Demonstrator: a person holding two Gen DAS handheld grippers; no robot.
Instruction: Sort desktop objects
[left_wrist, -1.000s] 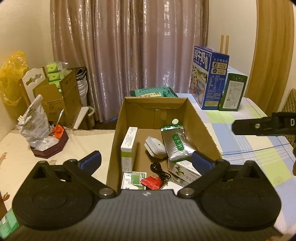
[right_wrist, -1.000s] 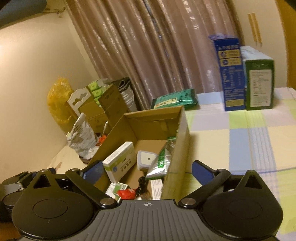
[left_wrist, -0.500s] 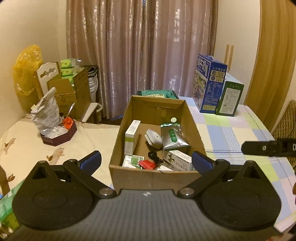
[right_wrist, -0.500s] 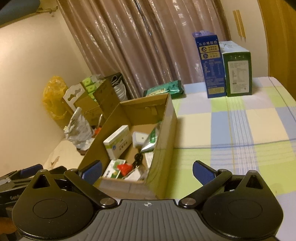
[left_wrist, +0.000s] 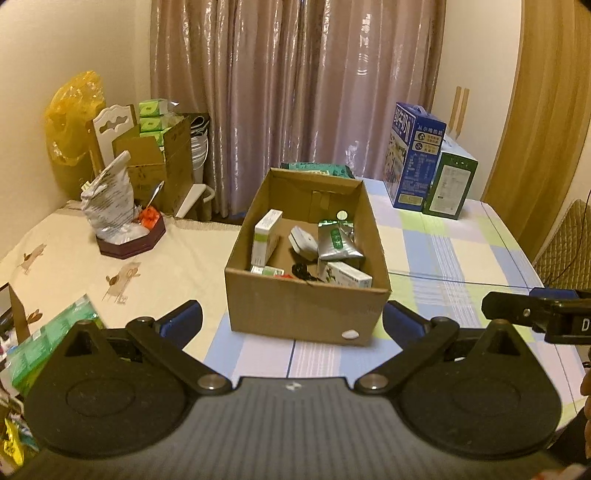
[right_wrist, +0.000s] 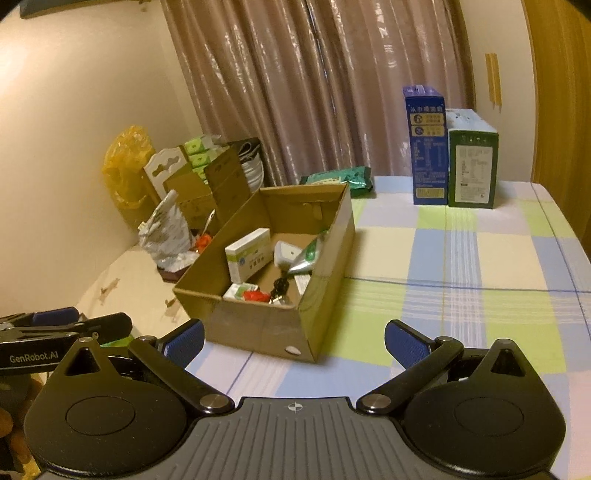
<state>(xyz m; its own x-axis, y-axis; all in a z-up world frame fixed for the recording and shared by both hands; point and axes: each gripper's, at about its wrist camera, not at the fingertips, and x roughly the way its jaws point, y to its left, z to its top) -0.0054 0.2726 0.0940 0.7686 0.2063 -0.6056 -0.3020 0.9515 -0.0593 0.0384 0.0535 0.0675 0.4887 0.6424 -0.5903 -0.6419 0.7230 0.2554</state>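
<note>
On the checked tablecloth (right_wrist: 461, 258), at 12 o'clock from both grippers, stands the open cardboard box (left_wrist: 306, 310). It holds the sorted items: a white-and-green carton (left_wrist: 266, 236) upright against the 9 o'clock wall, a white adapter (left_wrist: 303, 242) near the centre, a silver-green pouch (left_wrist: 336, 242) leaning at 3 o'clock, a second carton (left_wrist: 345, 275) lying below the pouch, a black cable (left_wrist: 301, 271), and a red wrapper (right_wrist: 255, 295) at the 6 o'clock wall.

The left gripper (left_wrist: 291, 325) is released: its blue pads are spread wide, with nothing between them. The right gripper (right_wrist: 293, 339) is likewise spread and empty. Both are held apart from the box, short of its near wall.

Judgement: the box contents appear settled, and sorting looks largely complete or between picks. A green packet (left_wrist: 48, 339) lies at 8 o'clock of the left gripper, at the table edge, outside the box. It may be the next item; this cannot be confirmed.

Hazards from this position:
- Box displacement. The box is light and open. A low forward approach would let a finger strike the near wall and push the box across the cloth.
- Gripper collision. The two tools are side by side, each visible in the other's wrist view. A simultaneous reach into the box could bring the fingers into contact.
- Pouch topple. The pouch only leans. A drop beside it could tip it over the adapter.
- Cable snag. A finger entering near 6 o'clock could catch the cable and drag neighbouring items.
- Packet slip. The packet's film looks slick and it overhangs clutter. An off-centre pinch could let it slide out.
</note>
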